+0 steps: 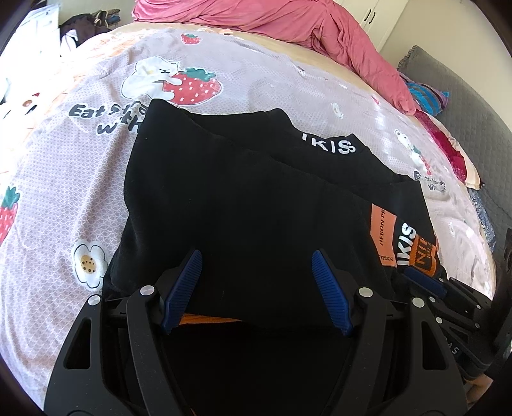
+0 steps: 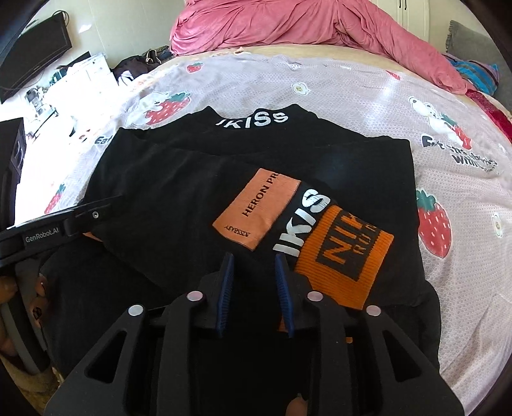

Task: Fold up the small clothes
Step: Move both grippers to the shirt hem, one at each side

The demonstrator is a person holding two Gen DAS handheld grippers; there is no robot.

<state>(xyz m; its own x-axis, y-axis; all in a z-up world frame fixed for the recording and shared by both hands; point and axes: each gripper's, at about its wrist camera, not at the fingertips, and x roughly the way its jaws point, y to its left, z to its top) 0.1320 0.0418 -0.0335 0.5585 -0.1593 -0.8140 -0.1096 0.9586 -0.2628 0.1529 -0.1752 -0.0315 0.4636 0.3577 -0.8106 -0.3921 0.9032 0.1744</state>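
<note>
A black top (image 1: 240,198) with a white-lettered collar lies on the bed, its sleeves folded across the body. It also shows in the right wrist view (image 2: 179,192), with an orange patch (image 2: 256,211) and an orange cuff (image 2: 345,259) on the folded sleeve. My left gripper (image 1: 257,259) is open, its blue fingers (image 1: 185,284) spread over the near hem. My right gripper (image 2: 254,265) hovers at the near hem beside the cuff, its fingers a narrow gap apart with nothing seen between them; it also shows in the left wrist view (image 1: 428,283).
A strawberry-print sheet (image 1: 80,179) covers the bed. A pink duvet (image 2: 304,25) is bunched at the far end. Striped and red clothes (image 1: 428,99) lie at the far right edge. A desk with a monitor (image 2: 35,51) stands to the left.
</note>
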